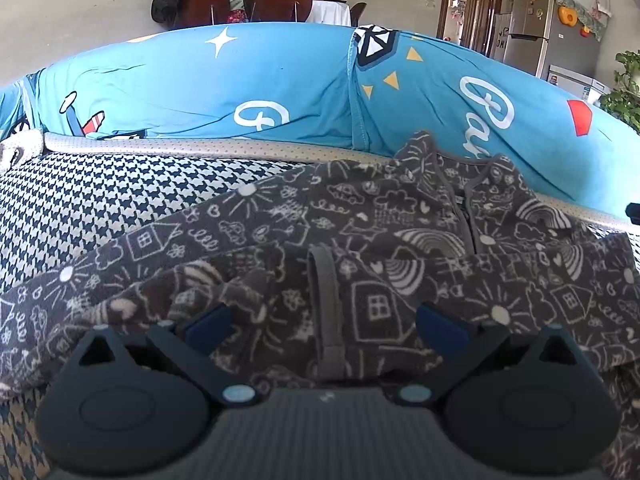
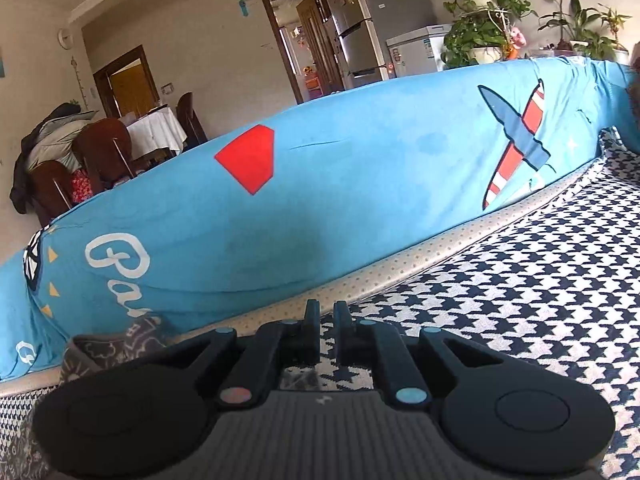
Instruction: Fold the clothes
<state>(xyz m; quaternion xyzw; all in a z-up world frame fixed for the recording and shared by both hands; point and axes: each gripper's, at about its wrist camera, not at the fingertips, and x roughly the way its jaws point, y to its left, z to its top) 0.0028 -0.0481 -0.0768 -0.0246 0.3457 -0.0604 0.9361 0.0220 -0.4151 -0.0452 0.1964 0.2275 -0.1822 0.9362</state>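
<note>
A dark grey fleece garment (image 1: 360, 240) printed with white doodles lies spread on the houndstooth sofa seat (image 1: 100, 200), its zip collar toward the blue backrest. My left gripper (image 1: 324, 320) hovers just over its near part, open wide, with a grey-trimmed cuff (image 1: 326, 300) lying between the fingers and untouched. In the right wrist view only a bunched corner of the garment (image 2: 116, 348) shows at the lower left. My right gripper (image 2: 327, 316) is over the bare seat (image 2: 520, 300), shut to a thin slit. Only the seat pattern shows through the slit.
A blue cartoon-print cover (image 2: 320, 200) drapes the sofa backrest along the far side of the seat. Behind it are brown dining chairs (image 1: 276, 0), a table, a fridge (image 2: 356, 32), doorways and potted plants (image 2: 476, 12).
</note>
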